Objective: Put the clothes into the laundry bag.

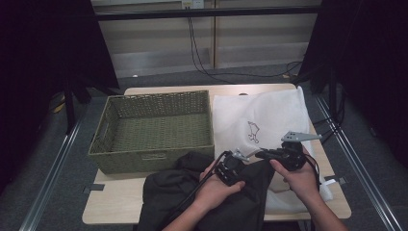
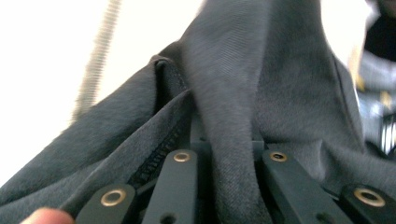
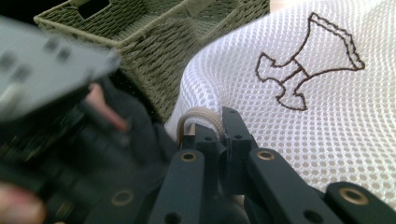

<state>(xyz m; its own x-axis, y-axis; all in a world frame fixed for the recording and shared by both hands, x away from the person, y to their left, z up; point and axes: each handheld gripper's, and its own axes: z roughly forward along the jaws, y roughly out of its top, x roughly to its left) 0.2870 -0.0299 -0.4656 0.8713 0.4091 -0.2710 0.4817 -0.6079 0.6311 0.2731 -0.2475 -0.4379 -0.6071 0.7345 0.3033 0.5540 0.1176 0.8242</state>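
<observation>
Pale wooden table [image 1: 115, 204] between dark curtains, grey floor beyond. At far left on it, green woven basket [image 1: 144, 162], nothing inside. At right, white mesh bag [image 1: 274, 110] spread flat, with a dark embroidered figure [image 3: 308, 60] on the upper face. Along the near edge, bunched and partly hanging over, dark garment [image 1: 178, 197], touching the basket's near wall and overlapping the bag's near left corner.

Left gripper [image 1: 231, 168]: near centre, over the garment. Pinched tight on a raised fold of the dark cloth, jaws almost together with only the fabric's thickness between them; zip [image 2: 159, 156] just beside the pinch. Probably gripped there to lift the garment by a firm ridge rather than a loose flap.

Right gripper [image 1: 284, 155]: just right of the left one, at the bag's near left edge. Closed hard on the mesh hem, right at the loop of a beige cord [image 3: 198, 114], so holding the bag's mouth. Seemingly held that way to peel the upper layer off the lower one and make an opening.

Judging by both grips, close side by side: garment about to be fed into the bag, mouth held by one hand, cloth brought across by the other. Not yet inside; most of the garment lying on the table outside the bag. Worth watching: thin hem slipping from the pinch, or both layers caught together and the mouth not parting.
</observation>
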